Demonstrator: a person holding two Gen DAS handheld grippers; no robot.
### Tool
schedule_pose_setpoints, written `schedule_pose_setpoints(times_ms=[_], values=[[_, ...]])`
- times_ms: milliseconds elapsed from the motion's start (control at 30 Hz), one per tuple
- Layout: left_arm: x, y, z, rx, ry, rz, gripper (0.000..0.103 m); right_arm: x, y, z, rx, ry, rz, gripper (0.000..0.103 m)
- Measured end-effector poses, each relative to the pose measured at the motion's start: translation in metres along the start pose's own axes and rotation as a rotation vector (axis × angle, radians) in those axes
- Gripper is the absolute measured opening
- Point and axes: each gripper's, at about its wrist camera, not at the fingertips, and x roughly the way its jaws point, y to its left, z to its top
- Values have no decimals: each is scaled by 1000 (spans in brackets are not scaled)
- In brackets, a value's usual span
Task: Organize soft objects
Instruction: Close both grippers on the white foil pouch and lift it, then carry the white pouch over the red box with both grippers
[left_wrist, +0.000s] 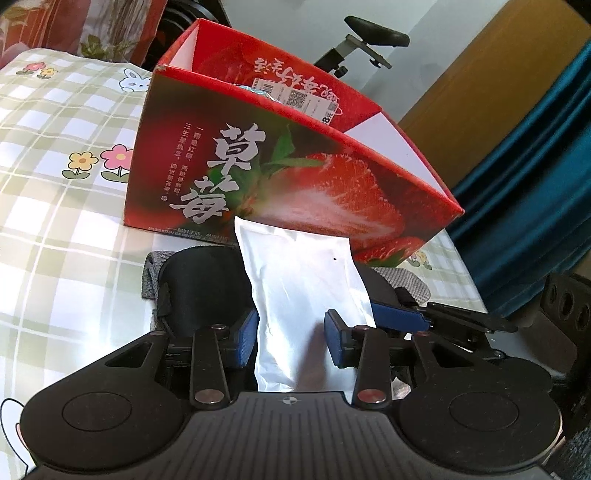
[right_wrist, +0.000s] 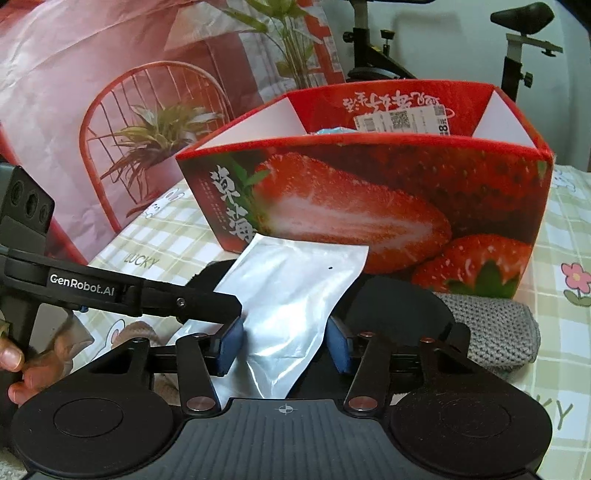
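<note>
Checked cloth (left_wrist: 55, 206) with flowers and bunnies is spread over the bed. A silver pouch (left_wrist: 306, 295) is seen between the blue pads of both claws. The left claw (left_wrist: 291, 341) is closed on one side of it, and the right claw (right_wrist: 284, 343) is closed on the other side (each claw can be seen in the other's view). Under the pouch, a black soft thing (right_wrist: 399, 306) and a gray knitted cloth (right_wrist: 491, 332) are laid. Just behind them, a red strawberry box (left_wrist: 295, 155) is stood open.
</note>
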Motion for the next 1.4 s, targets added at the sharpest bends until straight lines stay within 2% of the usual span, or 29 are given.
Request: schedule_pose_setpoints(times_ms=[133, 300, 467, 1067, 1400], values=[[0, 1, 0, -3, -4, -4, 41, 0, -3, -1, 36, -9, 11, 48], [-11, -2, 3, 5, -33, -35, 41, -8, 7, 2, -15, -22, 2, 45], [-19, -11, 4, 51, -54, -33, 41, -15, 9, 4, -22, -43, -6, 43], [-46, -30, 14, 118, -99, -47, 41, -41, 24, 17, -98, -116, -24, 42], [-59, -43, 24, 200, -127, -106, 41, -64, 27, 31, -131, -184, -34, 42]])
